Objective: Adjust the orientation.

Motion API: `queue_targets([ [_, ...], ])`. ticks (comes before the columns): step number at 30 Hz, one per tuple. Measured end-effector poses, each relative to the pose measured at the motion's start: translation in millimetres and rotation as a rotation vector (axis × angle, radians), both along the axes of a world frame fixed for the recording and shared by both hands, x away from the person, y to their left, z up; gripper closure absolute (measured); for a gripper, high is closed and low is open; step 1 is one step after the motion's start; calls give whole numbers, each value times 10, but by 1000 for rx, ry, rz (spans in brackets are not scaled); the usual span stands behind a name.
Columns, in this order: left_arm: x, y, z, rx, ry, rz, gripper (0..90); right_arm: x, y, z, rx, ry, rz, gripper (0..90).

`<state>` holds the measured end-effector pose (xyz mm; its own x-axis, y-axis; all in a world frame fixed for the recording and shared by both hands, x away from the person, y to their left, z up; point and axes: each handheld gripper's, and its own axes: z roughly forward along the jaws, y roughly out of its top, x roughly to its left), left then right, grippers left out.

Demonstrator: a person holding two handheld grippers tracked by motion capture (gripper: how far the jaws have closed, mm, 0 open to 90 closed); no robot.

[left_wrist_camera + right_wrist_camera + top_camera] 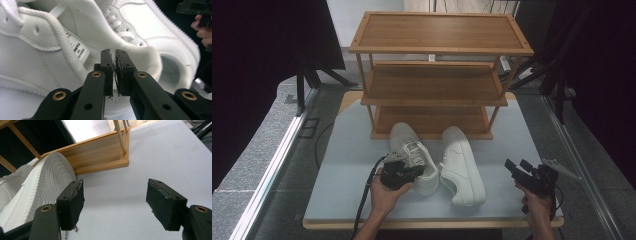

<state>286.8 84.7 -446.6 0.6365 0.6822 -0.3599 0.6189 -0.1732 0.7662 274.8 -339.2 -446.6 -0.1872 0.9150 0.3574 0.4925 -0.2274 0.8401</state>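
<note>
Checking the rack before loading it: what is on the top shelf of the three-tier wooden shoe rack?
The three-tier wooden shoe rack shows a bare top shelf. It partly covers the lower two shelves, whose visible boards are bare too.

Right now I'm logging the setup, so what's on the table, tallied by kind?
White sneakers: 2, left sneaker, right sneaker
Wooden shoe racks: 1, rack
Handheld grippers: 2, left gripper shut on the left sneaker's collar, right gripper open
Total: 5
</note>
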Motion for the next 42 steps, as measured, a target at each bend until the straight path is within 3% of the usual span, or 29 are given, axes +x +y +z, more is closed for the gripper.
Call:
queue_targets([
  [10,56,-33,-122,27,-7,17,872,12,50,-11,-14,8,10,306],
  [17,37,-1,-130,38,-16,19,897,8,61,-10,-16,13,8,306],
  [21,9,35,-115,66,-12,18,900,-5,55,2,-13,9,7,306],
  [27,-61,186,-96,88,16,16,900,-20,28,10,-8,1,-3,306],
  [42,-175,584,-59,72,49,30,894,-20,60,13,-21,9,3,307],
])
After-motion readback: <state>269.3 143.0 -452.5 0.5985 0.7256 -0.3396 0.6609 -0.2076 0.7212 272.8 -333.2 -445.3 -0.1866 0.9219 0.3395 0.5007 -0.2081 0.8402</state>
